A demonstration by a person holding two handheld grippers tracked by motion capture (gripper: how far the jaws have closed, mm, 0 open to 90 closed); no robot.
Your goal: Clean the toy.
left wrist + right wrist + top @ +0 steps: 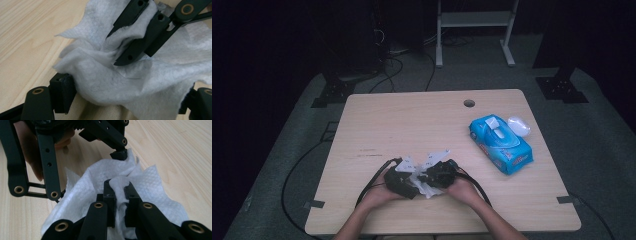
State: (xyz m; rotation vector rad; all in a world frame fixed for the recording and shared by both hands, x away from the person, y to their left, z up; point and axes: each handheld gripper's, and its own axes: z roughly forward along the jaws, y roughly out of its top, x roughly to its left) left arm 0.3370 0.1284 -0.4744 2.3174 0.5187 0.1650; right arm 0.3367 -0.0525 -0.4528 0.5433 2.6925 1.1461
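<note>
Wipe pinched between two hand-held grippers

Hands come in from the bottom edge of the high view, forearms angled inward so that they meet near the front middle of the wooden surface (377,125). The left hand (374,195) and the right hand (464,190) each wrap around the back of a gripper, and the two tools point toward each other, nose to nose, low over the surface.

One white wet wipe (120,77) lies crumpled between them, resting on the surface just in front of the hands. The right gripper (119,192) has its fingers together, clamped on a raised fold of the wipe; in the right gripper view the fold stands up out of the narrow slot between the two black pads. The left gripper (125,100) has its fingers (62,90) set apart, one on each side of the bunched wipe, whose lower part sits between them and touches the pad at the left; whether they press on it I cannot tell. In the left gripper view the right gripper comes down from the upper right and bites into the cloth.

Counted: two grippers, each with a cable trailing back, two hands, one loose wipe. Well apart, toward the right side of the surface, lies one blue pack of wet wipes (501,143), and just beside its far end one small white rounded object (519,125) that I cannot identify.
</note>
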